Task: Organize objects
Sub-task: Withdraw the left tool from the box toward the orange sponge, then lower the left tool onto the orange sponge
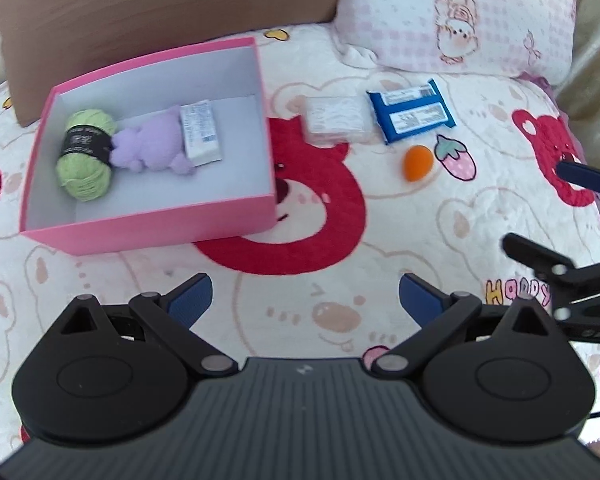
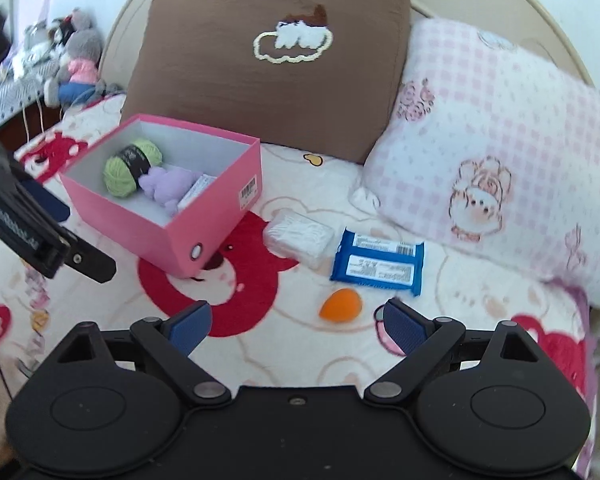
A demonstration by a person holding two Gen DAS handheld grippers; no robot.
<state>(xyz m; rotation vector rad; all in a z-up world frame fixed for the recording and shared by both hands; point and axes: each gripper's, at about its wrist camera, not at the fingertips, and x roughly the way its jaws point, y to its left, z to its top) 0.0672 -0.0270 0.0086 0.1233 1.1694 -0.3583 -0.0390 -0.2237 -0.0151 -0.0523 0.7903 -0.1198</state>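
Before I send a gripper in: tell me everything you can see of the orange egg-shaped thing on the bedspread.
The orange egg-shaped thing is small, smooth and matte, looking like soft foam. It lies on its side on the bedspread, tapered end toward the blue packet, apart from it. Nothing touches it but the bedspread; it sits outside the pink box.

Pink box (image 1: pixel 160 228) holds green yarn (image 1: pixel 85 154), purple plush (image 1: pixel 152 144), white packet (image 1: pixel 201 134)

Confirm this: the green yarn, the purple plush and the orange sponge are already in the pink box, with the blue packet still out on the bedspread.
Not quite. The orange sponge lies on the bedspread, outside the pink box. The left wrist view shows the green yarn, purple plush and a white packet inside. The blue packet is indeed out.
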